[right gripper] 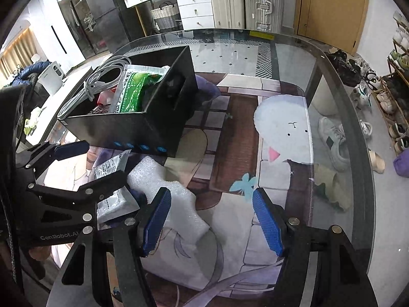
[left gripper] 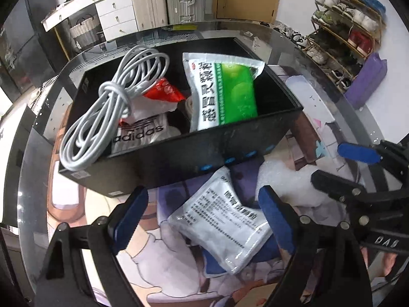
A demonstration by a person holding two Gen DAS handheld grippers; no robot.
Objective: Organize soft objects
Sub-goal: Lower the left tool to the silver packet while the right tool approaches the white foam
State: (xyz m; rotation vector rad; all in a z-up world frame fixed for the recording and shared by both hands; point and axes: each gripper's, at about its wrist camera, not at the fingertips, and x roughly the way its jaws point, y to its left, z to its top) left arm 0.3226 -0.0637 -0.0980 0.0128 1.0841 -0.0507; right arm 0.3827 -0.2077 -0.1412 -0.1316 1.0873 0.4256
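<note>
A black box [left gripper: 179, 153] [right gripper: 143, 125] on the glass table holds a coiled grey cable [left gripper: 107, 107], a green-and-white packet [left gripper: 222, 92], a red pouch [left gripper: 163, 89] and a white adidas bag [left gripper: 143, 130]. A white printed packet [left gripper: 219, 220] [right gripper: 110, 168] lies in front of the box. My left gripper [left gripper: 202, 220] is open, its jaws on either side of this packet. A white foam piece [right gripper: 163, 179] [left gripper: 283, 179] lies to its right. My right gripper [right gripper: 212, 222] is open and empty, its left finger over the foam.
The glass table [right gripper: 332, 117] lies over a printed cartoon mat [right gripper: 281, 128]. A shoe rack [left gripper: 342, 30] stands at the right, with shoes on the floor [right gripper: 334, 143]. Suitcases [right gripper: 263, 0] and white drawers [right gripper: 196, 7] stand behind the table.
</note>
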